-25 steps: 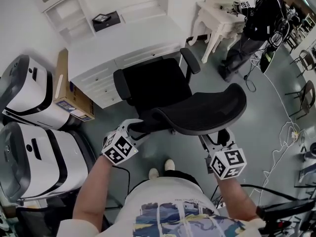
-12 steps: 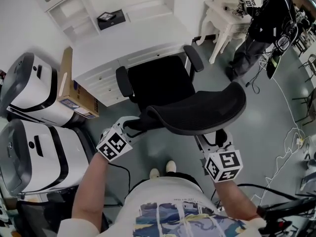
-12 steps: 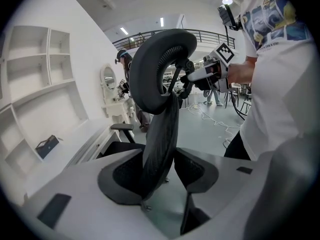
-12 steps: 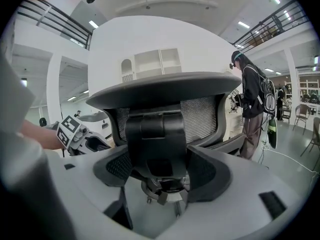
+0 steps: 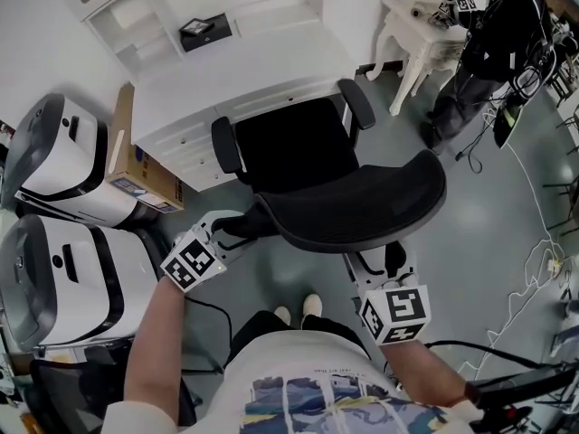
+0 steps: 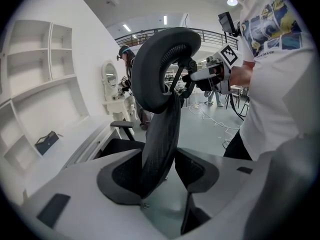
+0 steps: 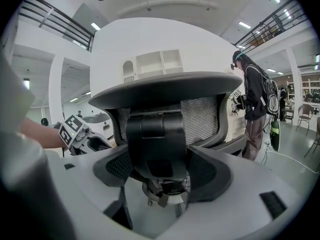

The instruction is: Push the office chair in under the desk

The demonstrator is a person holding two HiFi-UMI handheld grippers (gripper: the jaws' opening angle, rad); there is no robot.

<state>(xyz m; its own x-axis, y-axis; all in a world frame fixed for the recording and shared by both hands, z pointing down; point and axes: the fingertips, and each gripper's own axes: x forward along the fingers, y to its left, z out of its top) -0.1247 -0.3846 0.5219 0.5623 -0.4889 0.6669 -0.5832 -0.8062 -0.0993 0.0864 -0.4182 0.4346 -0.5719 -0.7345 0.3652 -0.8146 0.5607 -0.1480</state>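
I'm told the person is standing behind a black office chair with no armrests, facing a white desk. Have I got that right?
Not quite. The office chair does have armrests, one on each side of the seat; the head view shows both. The rest holds: the chair is black, and the person stands behind it, facing the white desk.

Black office chair (image 5: 294, 147), white desk (image 5: 244, 66)
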